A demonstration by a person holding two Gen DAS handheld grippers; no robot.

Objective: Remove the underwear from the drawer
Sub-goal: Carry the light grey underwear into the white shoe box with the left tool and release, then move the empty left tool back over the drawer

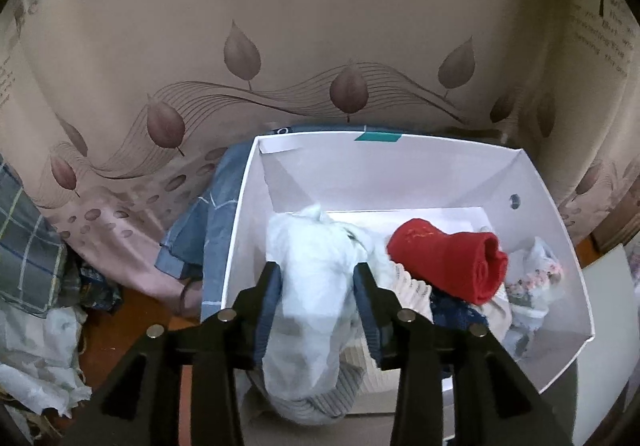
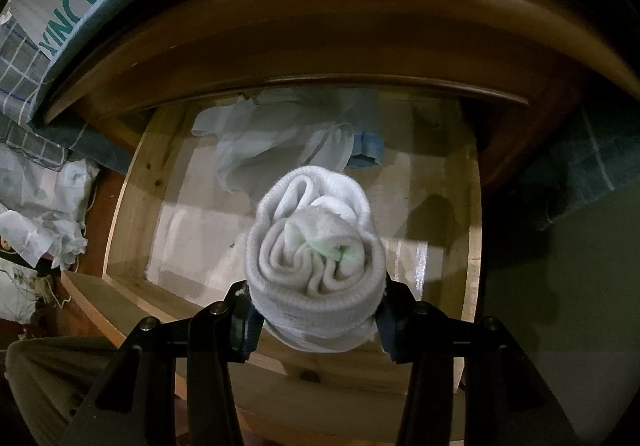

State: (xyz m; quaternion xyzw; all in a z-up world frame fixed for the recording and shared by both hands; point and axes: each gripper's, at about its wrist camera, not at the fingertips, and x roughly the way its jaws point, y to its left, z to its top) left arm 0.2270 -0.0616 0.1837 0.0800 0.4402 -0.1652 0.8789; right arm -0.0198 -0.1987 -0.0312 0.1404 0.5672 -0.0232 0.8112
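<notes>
Underwear roll (image 2: 316,266) sits clamped in right hand-held gripper (image 2: 316,320) above drawer (image 2: 132,182).

A rolled white underwear bundle (image 2: 316,270) sits raised above the open wooden drawer (image 2: 132,182). More pale underwear (image 2: 280,142) lies crumpled at the drawer's back, beside a blue piece (image 2: 366,148).

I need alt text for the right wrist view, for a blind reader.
The right gripper holds a rolled white garment above an open wooden drawer. A pale crumpled cloth and a small blue item lie at the drawer's back.
</notes>
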